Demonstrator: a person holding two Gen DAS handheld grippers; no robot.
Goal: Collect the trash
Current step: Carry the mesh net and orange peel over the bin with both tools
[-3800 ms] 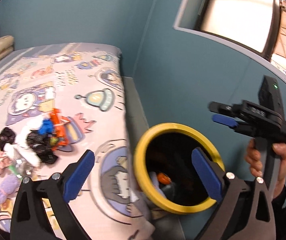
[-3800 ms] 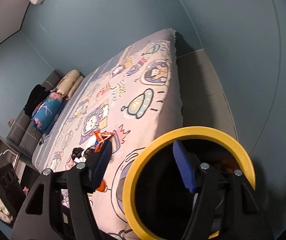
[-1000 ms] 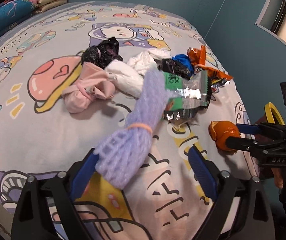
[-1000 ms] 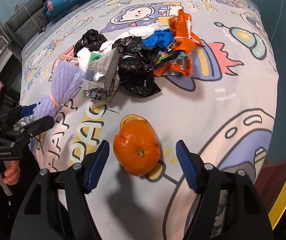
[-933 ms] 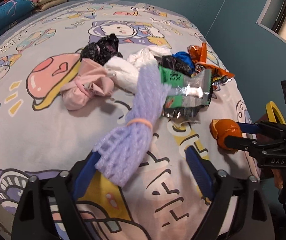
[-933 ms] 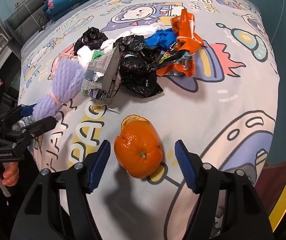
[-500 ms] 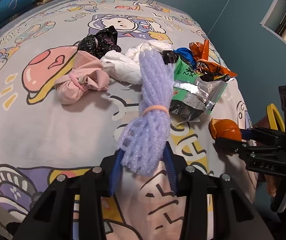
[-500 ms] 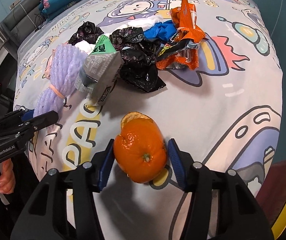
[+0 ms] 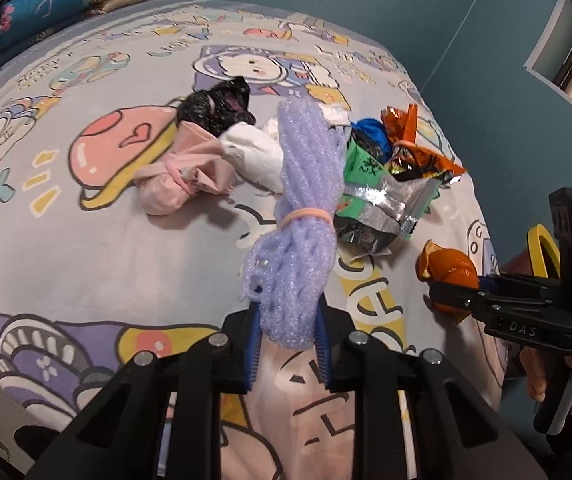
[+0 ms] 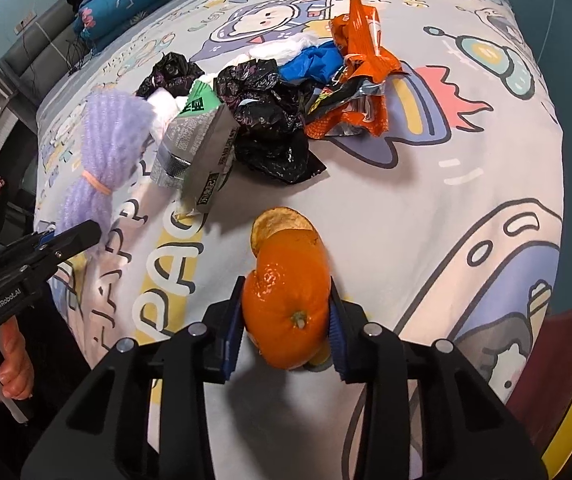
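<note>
Clamped by the left gripper between ribbed blue pads: the lower end of a lavender foam-mesh bundle, soft and netted, cinched near the middle by a peach rubber band. Long axis of that bundle running away from the jaws toward the far edge of the bed, upper end fanned wide over the litter pile. Pinched by the right gripper, jaws drawn in close on both flanks: a partly peeled orange citrus fruit, glossy and dimpled, stem scar facing the camera, a curled flap of peel standing off its far side. Held near the bed's right edge, just above the cartoon-printed grey bedsheet. Seen from the left wrist view, same fruit gripped beside the sheet's edge. Heaped mid-bed: a crinkled silver-and-green foil snack bag leaning open, a crumpled black plastic bag, a shiny orange foil wrapper, a scrunched blue plastic bag, white tissue wads, a knotted pale pink plastic bag and a second small black bag. At the right edge, an arc of yellow bin rim. Folded floral bedding stacked at the far left corner.
</note>
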